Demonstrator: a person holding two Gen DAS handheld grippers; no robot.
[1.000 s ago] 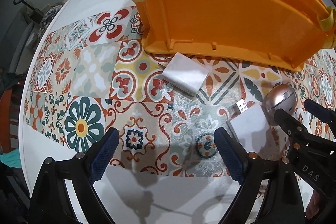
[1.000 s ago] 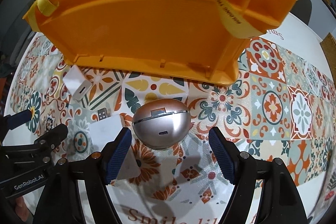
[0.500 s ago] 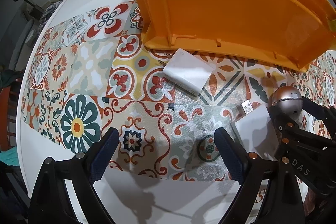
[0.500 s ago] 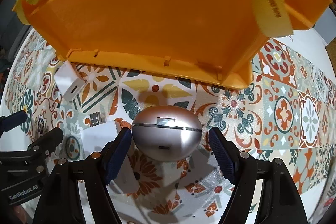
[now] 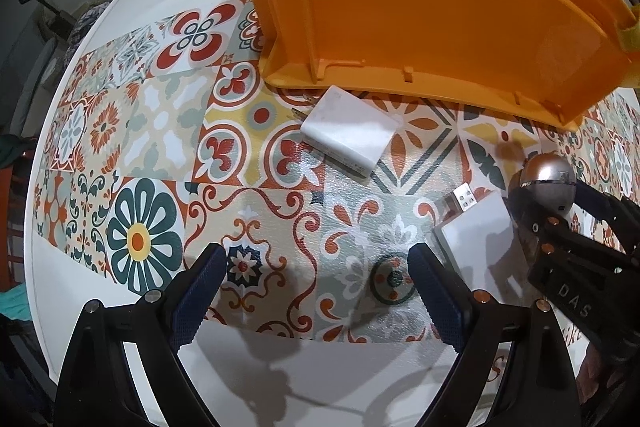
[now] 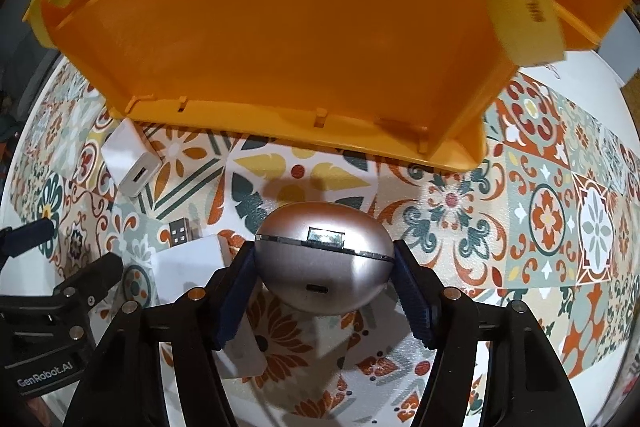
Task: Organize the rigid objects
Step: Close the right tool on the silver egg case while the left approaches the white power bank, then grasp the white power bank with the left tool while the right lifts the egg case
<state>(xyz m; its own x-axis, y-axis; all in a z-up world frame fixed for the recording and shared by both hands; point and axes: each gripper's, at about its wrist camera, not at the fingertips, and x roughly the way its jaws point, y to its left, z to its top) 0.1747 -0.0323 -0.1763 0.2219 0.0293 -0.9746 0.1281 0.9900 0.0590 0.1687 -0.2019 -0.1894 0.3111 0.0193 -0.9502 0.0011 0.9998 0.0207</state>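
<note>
Patterned tabletop [image 6: 560,211] near an orange bin [image 6: 304,39]. The right gripper [image 6: 324,291] closes around a silver case [image 6: 324,263], both pads touching its sides; the left gripper [image 5: 316,303] hangs open over bare cloth.

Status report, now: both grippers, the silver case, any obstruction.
Right gripper closing, pads at the silver case sides. Left gripper open, empty, over the tablecloth. White card reader lies against the case's left; orange bin behind.
</note>
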